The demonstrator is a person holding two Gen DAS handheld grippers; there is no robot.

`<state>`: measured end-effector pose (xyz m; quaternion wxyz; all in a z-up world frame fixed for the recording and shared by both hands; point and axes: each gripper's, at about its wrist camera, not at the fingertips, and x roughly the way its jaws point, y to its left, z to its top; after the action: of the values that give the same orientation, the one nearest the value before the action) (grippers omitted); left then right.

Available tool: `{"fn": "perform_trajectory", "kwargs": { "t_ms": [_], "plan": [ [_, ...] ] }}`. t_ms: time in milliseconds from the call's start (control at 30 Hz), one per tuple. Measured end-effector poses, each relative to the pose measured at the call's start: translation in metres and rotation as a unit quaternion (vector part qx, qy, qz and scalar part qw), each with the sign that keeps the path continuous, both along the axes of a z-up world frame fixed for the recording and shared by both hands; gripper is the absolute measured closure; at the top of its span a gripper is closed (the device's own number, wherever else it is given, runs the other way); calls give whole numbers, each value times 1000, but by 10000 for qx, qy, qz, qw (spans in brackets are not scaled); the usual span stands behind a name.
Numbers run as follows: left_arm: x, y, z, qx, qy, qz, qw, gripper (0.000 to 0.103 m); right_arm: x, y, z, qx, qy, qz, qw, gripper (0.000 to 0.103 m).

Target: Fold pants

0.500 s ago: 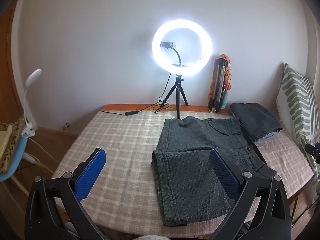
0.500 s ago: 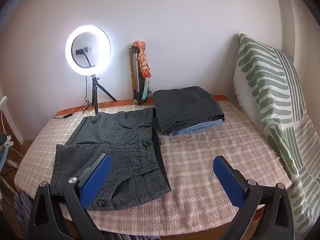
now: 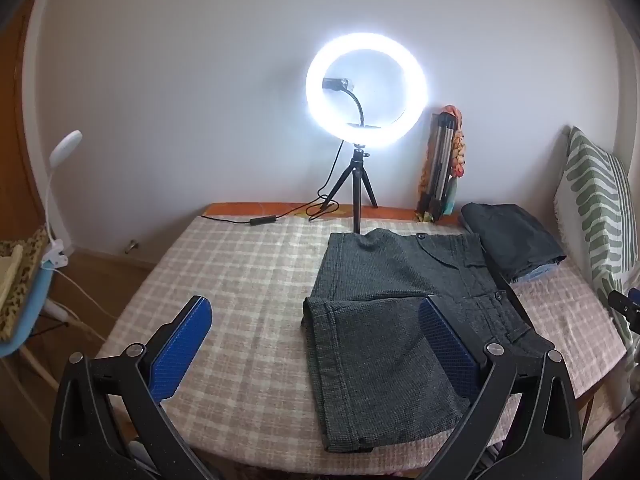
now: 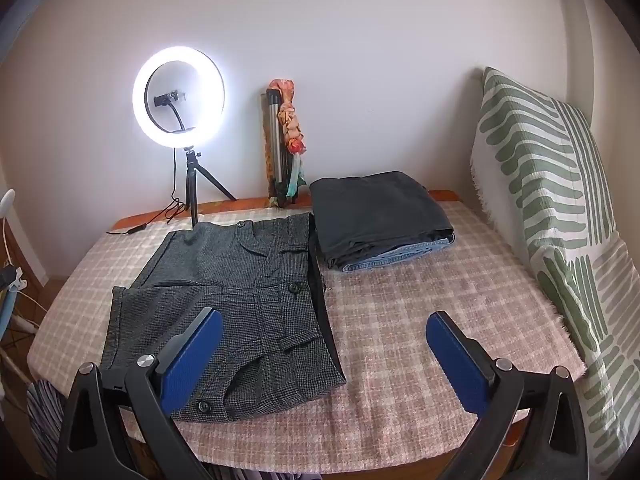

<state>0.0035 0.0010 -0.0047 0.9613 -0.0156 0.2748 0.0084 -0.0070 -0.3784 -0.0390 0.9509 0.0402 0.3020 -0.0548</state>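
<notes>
1. A lit ring light (image 3: 366,90) on a small black tripod stands at the centre of the left wrist view.
2. A folded stack of dark clothes (image 4: 380,216) lies mid-frame on the checked tabletop (image 4: 420,320).
3. A green-striped pillow (image 4: 548,184) leans at right.
4. A white clip lamp (image 3: 60,160) sits at far left.

Home room; pillow (image 4: 548,184); ring light (image 3: 366,90); checked tablecloth (image 4: 420,300)
</notes>
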Motion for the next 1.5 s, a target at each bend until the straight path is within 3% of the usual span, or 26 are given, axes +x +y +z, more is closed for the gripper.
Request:
{"fn": "perform_trajectory", "kwargs": {
  "t_ms": [1500],
  "plan": [
    [-1, -7, 4, -16, -61, -89, 9999, 0, 3, 2, -4, 47, 8, 118, 9999, 0]
  ]
}}
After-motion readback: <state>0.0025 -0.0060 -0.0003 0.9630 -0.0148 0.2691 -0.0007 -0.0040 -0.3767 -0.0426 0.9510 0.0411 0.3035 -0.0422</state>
